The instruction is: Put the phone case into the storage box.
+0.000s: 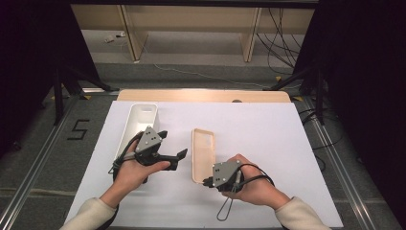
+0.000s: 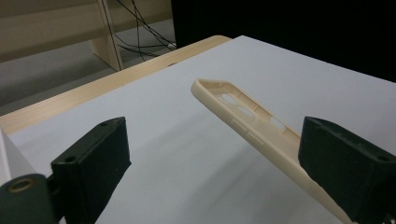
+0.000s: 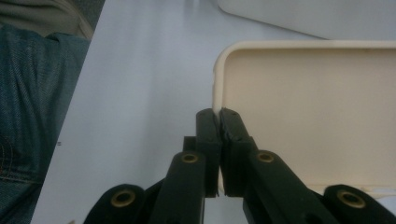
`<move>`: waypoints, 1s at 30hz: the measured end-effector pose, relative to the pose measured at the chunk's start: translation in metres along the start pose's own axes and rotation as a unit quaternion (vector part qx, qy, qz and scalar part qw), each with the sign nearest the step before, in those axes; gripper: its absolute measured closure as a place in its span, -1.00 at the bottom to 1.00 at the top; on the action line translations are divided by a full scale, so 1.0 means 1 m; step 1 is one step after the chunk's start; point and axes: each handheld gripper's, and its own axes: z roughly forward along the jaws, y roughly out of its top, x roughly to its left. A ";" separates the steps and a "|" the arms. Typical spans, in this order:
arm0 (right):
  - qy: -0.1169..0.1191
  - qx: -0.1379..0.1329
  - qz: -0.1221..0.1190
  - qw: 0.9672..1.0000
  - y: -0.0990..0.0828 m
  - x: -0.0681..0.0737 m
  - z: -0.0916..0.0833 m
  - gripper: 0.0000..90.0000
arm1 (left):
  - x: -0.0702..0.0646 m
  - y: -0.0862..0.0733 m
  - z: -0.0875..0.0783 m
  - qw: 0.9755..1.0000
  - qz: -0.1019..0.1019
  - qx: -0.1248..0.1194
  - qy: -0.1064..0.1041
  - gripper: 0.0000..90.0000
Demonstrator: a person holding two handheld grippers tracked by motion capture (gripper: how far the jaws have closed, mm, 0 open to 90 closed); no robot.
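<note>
Case (image 1: 203, 154) is lying on the white sheet (image 1: 268, 143), open side up, beside the tray (image 1: 139, 122). Its near rim is pinched by the shut right gripper (image 3: 219, 123). The left gripper (image 1: 173, 147) is held apart, empty. The case is judged light, thin and flexible; the side wall is best taken.

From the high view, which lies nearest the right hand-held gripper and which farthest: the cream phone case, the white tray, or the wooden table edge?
1. Cream phone case: pinched at its near edge by the right hand-held gripper.
2. White tray: off to the left.
3. Wooden table edge: along the far side.
</note>
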 end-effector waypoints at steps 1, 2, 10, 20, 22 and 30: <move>0.001 -0.001 0.000 1.000 0.000 0.000 0.000 0.96 | 0.000 0.001 0.002 1.000 -0.002 0.004 0.000 -0.79; 0.000 0.000 0.000 1.000 0.000 0.000 0.000 0.96 | -0.001 0.002 0.004 1.000 -0.004 0.007 0.000 -0.78; 0.000 0.000 -0.003 1.000 0.000 -0.001 0.002 0.96 | 0.000 0.010 0.018 1.000 -0.015 0.019 -0.008 -0.66; -0.005 0.002 -0.004 1.000 0.001 0.000 0.003 0.96 | 0.000 0.018 0.035 0.999 -0.033 0.041 -0.006 -0.62; -0.004 0.000 -0.006 1.000 0.002 0.000 0.003 0.96 | 0.001 0.018 0.038 0.998 -0.037 0.046 -0.002 -0.60; -0.007 0.002 -0.009 1.000 0.002 0.000 0.003 0.96 | 0.006 0.018 0.047 0.997 -0.059 0.057 0.002 -0.47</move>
